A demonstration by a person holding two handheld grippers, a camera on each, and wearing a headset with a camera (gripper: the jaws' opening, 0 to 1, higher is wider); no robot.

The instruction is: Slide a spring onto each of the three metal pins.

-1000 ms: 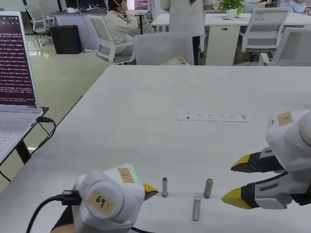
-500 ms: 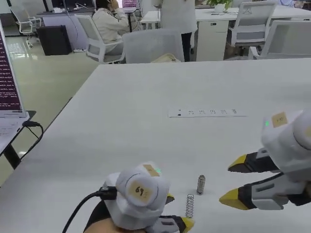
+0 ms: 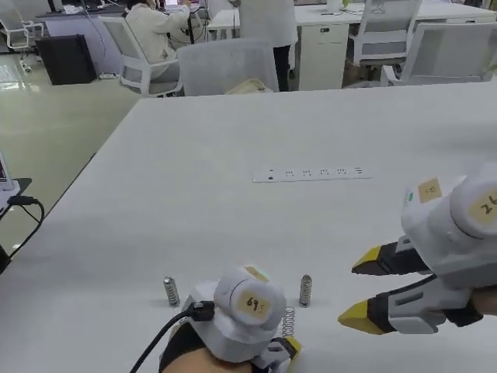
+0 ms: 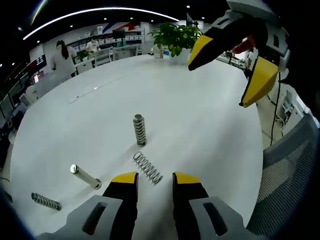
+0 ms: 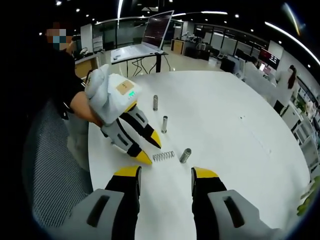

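Now the left tongs [image 4: 155,177] have moved up to the loose spring [image 4: 145,165] by the bench's [image 4: 200,125] near edge, slightly parted and empty; right tongs [image 5: 167,172] gape wide, empty. One bare pin [image 4: 85,176] awaits it.

Bright ceiling lights; soft shadows; sharp focus; gripper views bend at edges.

White counter [image 3: 233,194] is seen, with a socket strip [image 3: 312,173] laid flat near its middle. A grey chair [image 3: 225,71] is parked at the far edge. Behind it, one person [image 3: 151,23] is seated and another [image 3: 264,19] stands. A leafy plant [image 4: 172,36] is seen at the counter's end in the left gripper view, and an open laptop [image 5: 152,30] beyond the counter in the right gripper view.
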